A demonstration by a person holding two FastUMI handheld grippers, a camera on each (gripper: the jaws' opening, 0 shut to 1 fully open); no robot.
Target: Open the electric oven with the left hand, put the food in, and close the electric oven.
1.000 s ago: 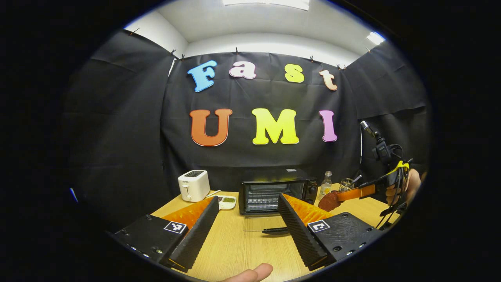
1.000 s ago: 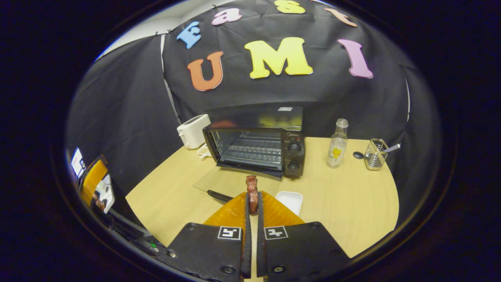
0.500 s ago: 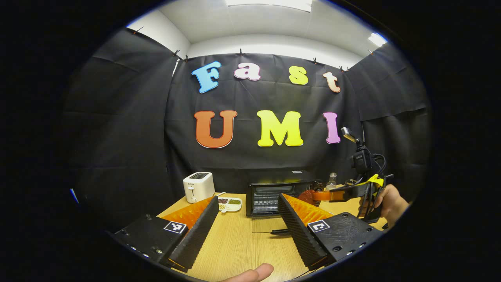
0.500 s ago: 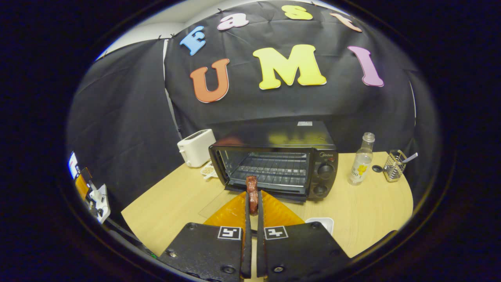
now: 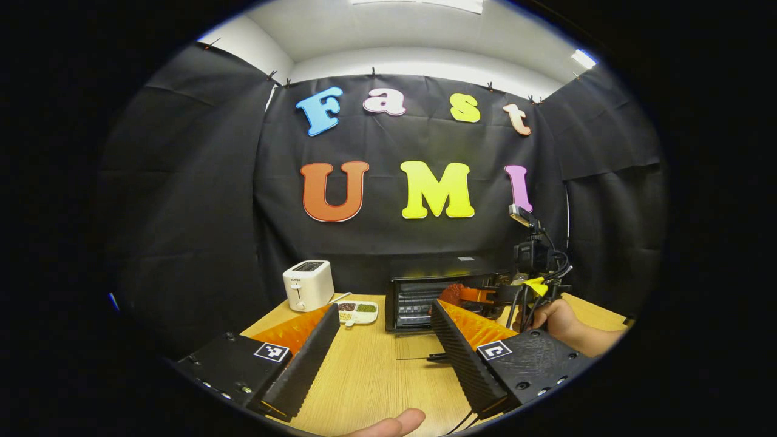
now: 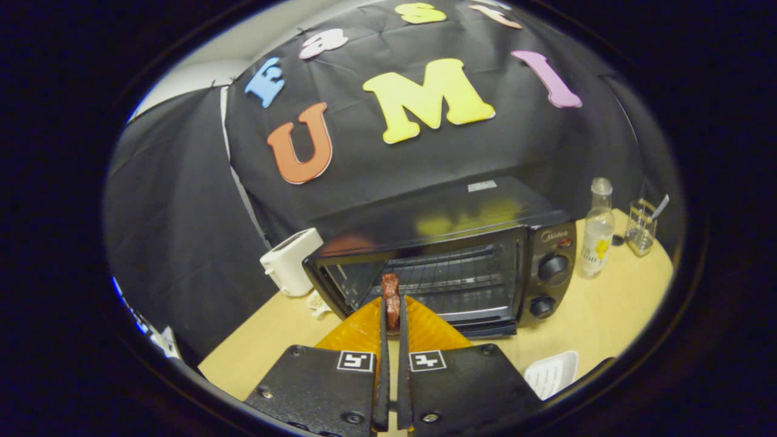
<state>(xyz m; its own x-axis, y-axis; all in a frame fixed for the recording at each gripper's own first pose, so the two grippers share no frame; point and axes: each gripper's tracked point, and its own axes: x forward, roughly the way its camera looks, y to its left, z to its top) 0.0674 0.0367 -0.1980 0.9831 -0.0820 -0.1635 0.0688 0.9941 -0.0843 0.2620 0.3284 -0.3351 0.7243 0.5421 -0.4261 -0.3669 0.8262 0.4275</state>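
Wooden table [image 5: 370, 376], toaster oven [image 6: 449, 267] near back edge, door down. Right gripper [image 6: 392, 315] clamped on piece of meat [image 6: 391, 297] at oven mouth. Left gripper [image 5: 379, 352] spread wide, holding nothing, over table's front edge.

Right tongs [image 6: 393, 315]: two fingers pressed close together on a reddish-brown piece of food [image 6: 390, 295], held upright at their tips.
Electric oven [image 6: 449, 267]: door open, wire rack visible inside, two knobs on its right panel; the food sits just before the opening.
Toaster [image 6: 290, 261]: white, left of the oven.
Bottle [image 6: 596, 227]: clear, right of the oven.
Wire holder [image 6: 643, 220]: beyond the bottle.
White tray [image 6: 551, 373]: on the counter [image 6: 607, 309], near right.
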